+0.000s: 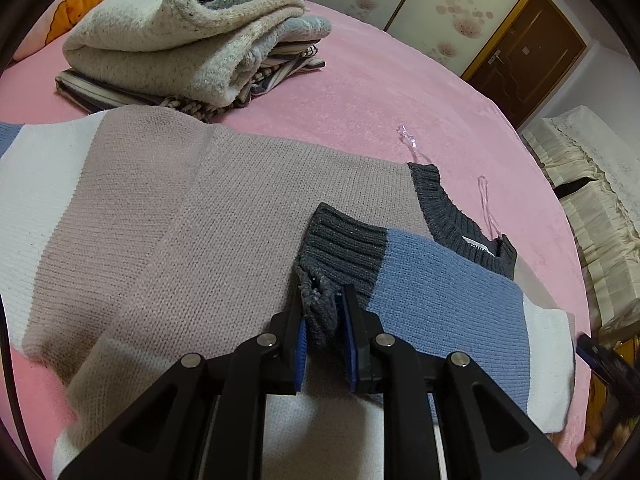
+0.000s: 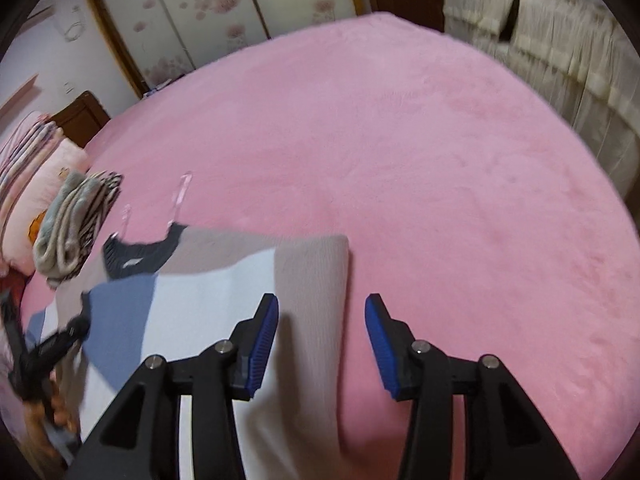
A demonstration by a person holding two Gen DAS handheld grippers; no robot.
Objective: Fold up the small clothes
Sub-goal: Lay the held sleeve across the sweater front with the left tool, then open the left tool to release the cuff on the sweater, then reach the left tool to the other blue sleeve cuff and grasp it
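A knitted sweater (image 1: 180, 208) with beige, white and blue blocks and a dark grey collar (image 1: 452, 208) lies flat on the pink bed. One blue sleeve is folded over the body. My left gripper (image 1: 323, 300) is shut on that sleeve's dark grey ribbed cuff (image 1: 344, 248). In the right wrist view the sweater (image 2: 208, 288) lies at the lower left. My right gripper (image 2: 322, 312) is open and empty just above the sweater's beige folded edge (image 2: 316, 280). The left gripper (image 2: 60, 344) shows blurred at the left there.
A stack of folded clothes (image 1: 192, 40) sits on the pink bedspread (image 1: 400, 92) beyond the sweater; it also shows in the right wrist view (image 2: 76, 224). Pillows (image 2: 24, 184) lie at the head. A wardrobe (image 2: 208, 12) and cream ruffled furniture (image 2: 560, 52) border the bed.
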